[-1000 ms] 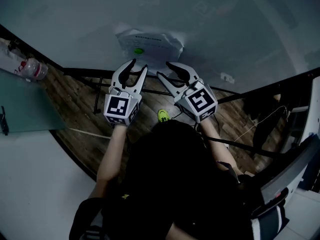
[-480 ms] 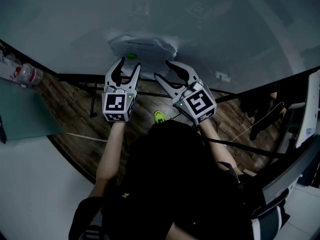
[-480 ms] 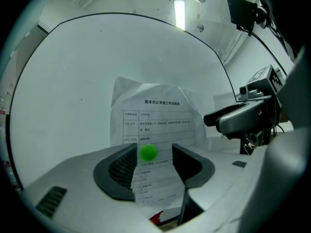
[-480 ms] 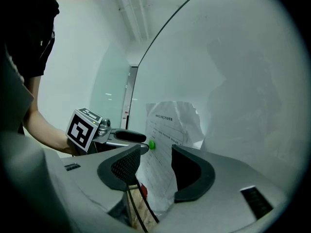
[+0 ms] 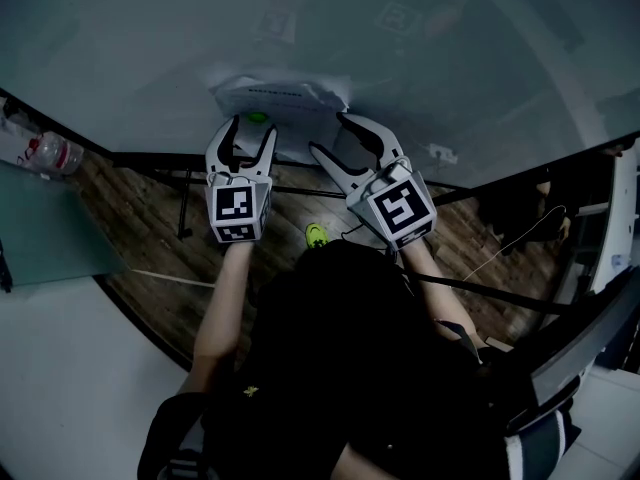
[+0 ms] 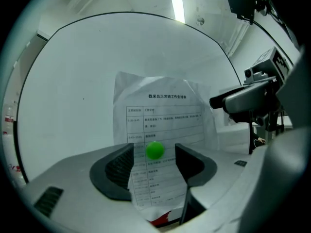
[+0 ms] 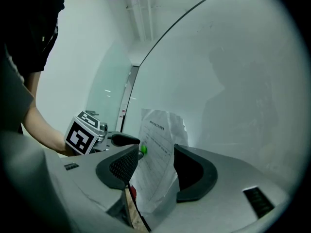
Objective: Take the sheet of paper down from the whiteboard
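A printed white sheet of paper (image 5: pixel 285 100) hangs on the whiteboard (image 5: pixel 420 58), pinned by a round green magnet (image 5: pixel 257 118). My left gripper (image 5: pixel 251 128) points at the board. Its jaws are opening, and the magnet (image 6: pixel 155 150) sits between the fingertips with a gap on each side, the paper (image 6: pixel 160 120) behind it. My right gripper (image 5: pixel 331 135) is at the sheet's right side, jaws also opening. In the right gripper view the sheet's edge (image 7: pixel 158 152) stands between the jaws (image 7: pixel 154 165), and neither pad presses on it.
The whiteboard's dark frame and stand legs (image 5: pixel 190 203) run below the grippers over a wooden floor. A plastic bottle (image 5: pixel 55 153) lies at the left and a small green object (image 5: pixel 316 234) on the floor. A pale panel (image 5: pixel 50 228) fills the left.
Both grippers' jaws have spread wider. The left gripper has straightened and moved in toward the board, so its fingertips now flank the green magnet. The right gripper shifted slightly upward.
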`<state>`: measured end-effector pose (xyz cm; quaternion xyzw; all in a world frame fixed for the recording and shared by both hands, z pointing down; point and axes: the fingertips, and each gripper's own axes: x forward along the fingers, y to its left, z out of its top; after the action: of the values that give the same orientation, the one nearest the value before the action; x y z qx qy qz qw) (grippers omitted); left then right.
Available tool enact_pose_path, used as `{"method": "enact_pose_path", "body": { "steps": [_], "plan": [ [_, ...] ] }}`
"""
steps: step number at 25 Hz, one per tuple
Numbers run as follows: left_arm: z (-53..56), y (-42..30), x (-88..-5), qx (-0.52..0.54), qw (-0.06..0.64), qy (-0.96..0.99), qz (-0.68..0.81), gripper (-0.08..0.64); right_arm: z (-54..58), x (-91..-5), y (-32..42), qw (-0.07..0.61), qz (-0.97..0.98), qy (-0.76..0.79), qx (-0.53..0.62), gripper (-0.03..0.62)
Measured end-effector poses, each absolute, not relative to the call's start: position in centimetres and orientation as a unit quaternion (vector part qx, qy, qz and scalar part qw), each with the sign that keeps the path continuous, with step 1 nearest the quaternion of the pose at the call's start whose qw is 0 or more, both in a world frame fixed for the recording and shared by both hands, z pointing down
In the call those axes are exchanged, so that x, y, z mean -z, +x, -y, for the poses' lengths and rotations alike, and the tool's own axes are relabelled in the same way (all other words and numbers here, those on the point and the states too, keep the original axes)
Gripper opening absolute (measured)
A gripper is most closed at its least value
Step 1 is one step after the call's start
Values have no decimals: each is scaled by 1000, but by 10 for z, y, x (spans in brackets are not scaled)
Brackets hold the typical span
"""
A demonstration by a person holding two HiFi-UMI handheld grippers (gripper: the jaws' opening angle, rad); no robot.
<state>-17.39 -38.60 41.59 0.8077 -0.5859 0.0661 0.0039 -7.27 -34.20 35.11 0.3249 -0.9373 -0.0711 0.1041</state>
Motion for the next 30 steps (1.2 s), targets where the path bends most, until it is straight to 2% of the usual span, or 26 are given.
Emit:
{"method": "enact_pose_path", "body": {
  "steps": [10, 30],
  "plan": [
    [391, -168, -420, -81, -16, 798, 596, 264, 346, -343, -64, 117, 929, 337, 95, 210],
    [394, -177, -419, -90, -37, 773, 628, 189, 352, -318, -52, 116, 910, 377, 128, 212]
  ]
}}
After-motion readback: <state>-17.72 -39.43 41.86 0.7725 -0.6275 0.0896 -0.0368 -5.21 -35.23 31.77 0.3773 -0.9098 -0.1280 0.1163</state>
